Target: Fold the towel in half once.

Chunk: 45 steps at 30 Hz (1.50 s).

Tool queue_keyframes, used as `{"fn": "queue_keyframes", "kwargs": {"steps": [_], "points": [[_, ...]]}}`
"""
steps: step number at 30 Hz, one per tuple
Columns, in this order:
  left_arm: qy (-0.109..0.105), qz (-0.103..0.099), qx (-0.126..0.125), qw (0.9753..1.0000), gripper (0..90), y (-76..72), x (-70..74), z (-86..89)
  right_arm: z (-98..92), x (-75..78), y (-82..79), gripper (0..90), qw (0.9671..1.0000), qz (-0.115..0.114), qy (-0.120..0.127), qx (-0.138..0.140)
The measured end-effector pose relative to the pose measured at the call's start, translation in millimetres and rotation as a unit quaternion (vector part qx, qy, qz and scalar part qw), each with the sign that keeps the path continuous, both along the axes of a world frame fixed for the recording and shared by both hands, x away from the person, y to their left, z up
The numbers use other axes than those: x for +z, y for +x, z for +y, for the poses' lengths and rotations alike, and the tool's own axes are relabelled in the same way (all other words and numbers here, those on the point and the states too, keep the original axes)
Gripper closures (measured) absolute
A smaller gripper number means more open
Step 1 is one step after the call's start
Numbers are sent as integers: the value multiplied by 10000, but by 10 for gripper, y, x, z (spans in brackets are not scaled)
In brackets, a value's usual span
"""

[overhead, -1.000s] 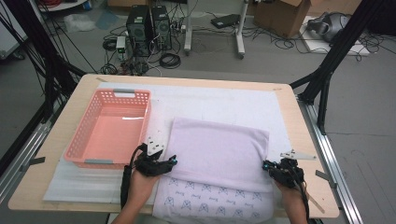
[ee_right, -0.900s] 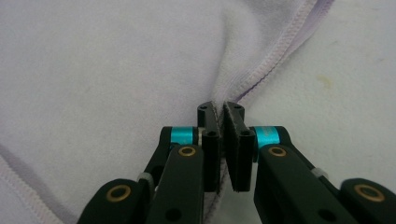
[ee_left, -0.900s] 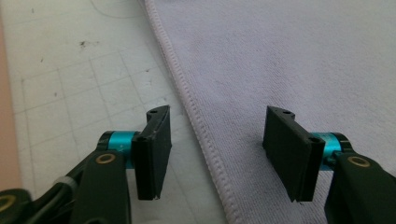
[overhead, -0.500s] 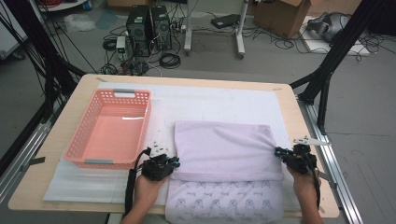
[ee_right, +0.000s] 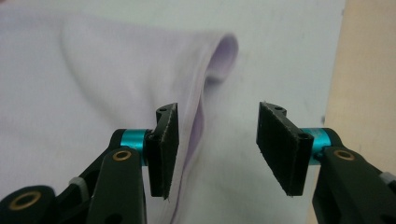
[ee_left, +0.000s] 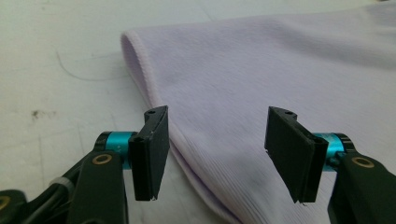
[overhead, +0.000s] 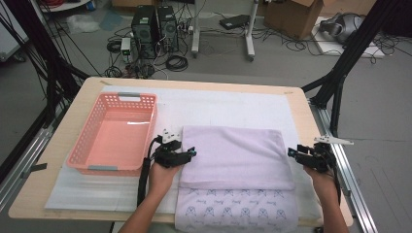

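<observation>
A folded lilac towel (overhead: 235, 156) lies flat on the white mat (overhead: 218, 104) that covers the counter (overhead: 63, 131), with its near edge overlapping a white patterned cloth (overhead: 238, 211) that reaches the counter's front edge. The person's two hands sit at opposite ends of the towel.

The left tongs (overhead: 189, 153) are at the towel's left edge, about midway along it. In the left gripper view the left tongs (ee_left: 217, 140) stand wide open with nothing between the pads. The rounded folded edge of the towel (ee_left: 261, 84) runs diagonally from the upper left down through the gap, so the left pad sits just over the edge and the right pad hangs above the towel's ribbed surface. Whether the pads touch the fabric cannot be told.

The right tongs (overhead: 291, 152) are just beside the towel's right edge. In the right gripper view the right tongs (ee_right: 217, 144) are also spread open and empty. The layered edge of the towel (ee_right: 93, 79) passes right beside the left pad, with a small loop of fold showing beyond it, while the right pad hangs over bare mat (ee_right: 280, 56) near the wooden strip of the counter (ee_right: 369, 70).

A pink basket (overhead: 116, 131) stands on the mat to the left of the left hand (overhead: 163, 174), apart from the towel.
</observation>
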<state>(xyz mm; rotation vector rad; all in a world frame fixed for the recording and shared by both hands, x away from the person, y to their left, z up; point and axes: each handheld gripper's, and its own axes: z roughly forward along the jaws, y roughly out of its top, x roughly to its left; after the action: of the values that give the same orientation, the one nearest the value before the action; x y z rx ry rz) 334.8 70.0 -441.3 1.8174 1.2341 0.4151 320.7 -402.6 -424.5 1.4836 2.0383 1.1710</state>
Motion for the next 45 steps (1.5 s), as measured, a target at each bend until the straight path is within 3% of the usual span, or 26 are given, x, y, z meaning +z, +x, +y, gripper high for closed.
{"fn": "queue_keyframes", "kwargs": {"steps": [3,5,7,11,12,13,16,17,19,20,21,22,23,25,27,29,32,35,37,39,41,42,45], "points": [[54,0,70,10000,403,180,-2,-29,37,36,153,467,10000,-46,26,-14],[101,122,104,9998,411,303,3,-28,81,35,253,460,10000,21,-17,49],[-107,224,134,9996,424,409,13,-16,138,32,347,450,10000,32,34,86],[-249,150,151,9995,423,522,5,-9,228,-16,479,449,9996,164,-85,198],[-272,235,103,9993,413,546,-40,0,249,-37,503,449,9994,230,-120,213],[-225,290,97,9993,392,559,-75,-6,276,-62,527,447,9991,312,-148,240],[59,90,-117,9999,361,553,-104,-41,325,-125,564,458,9977,458,-366,329],[192,47,-73,9998,378,547,-102,-51,335,-148,577,480,9967,523,-500,355],[493,-63,-46,9988,539,538,-96,-40,372,-168,570,533,9955,487,-738,329],[472,-48,-35,9989,647,544,-95,-15,391,-170,565,602,9949,438,-836,368],[307,26,-69,9995,762,555,-99,10,404,-169,560,756,9952,464,-739,453],[231,77,-41,9997,822,562,-101,16,417,-169,560,824,9952,530,-587,576],[173,92,2,9998,841,567,-99,9,440,-168,561,837,9948,497,-667,596],[115,118,97,9998,863,589,-82,4,424,-156,595,847,9949,592,-540,609],[119,90,172,9997,869,642,5,-11,386,-129,626,850,9966,485,-413,517],[202,-175,210,9994,869,681,134,-24,354,-74,643,851,9987,245,-247,367],[57,-304,413,9987,870,772,251,31,351,8,675,851,9994,-53,-215,264],[59,-383,465,9982,870,868,305,76,366,89,749,851,9991,-291,-140,267],[60,-474,461,9978,870,923,320,79,391,121,830,851,9988,-307,-238,304],[92,-427,451,9980,869,998,329,82,408,137,922,850,9987,-248,-318,301],[25,-518,474,9975,869,1082,344,92,418,162,998,850,9988,-306,-285,250],[4,-472,477,9977,869,1145,364,104,416,177,1042,850,9988,-316,-273,243],[74,-505,408,9979,869,1276,407,95,417,222,1163,850,9985,-370,-316,246]]}}
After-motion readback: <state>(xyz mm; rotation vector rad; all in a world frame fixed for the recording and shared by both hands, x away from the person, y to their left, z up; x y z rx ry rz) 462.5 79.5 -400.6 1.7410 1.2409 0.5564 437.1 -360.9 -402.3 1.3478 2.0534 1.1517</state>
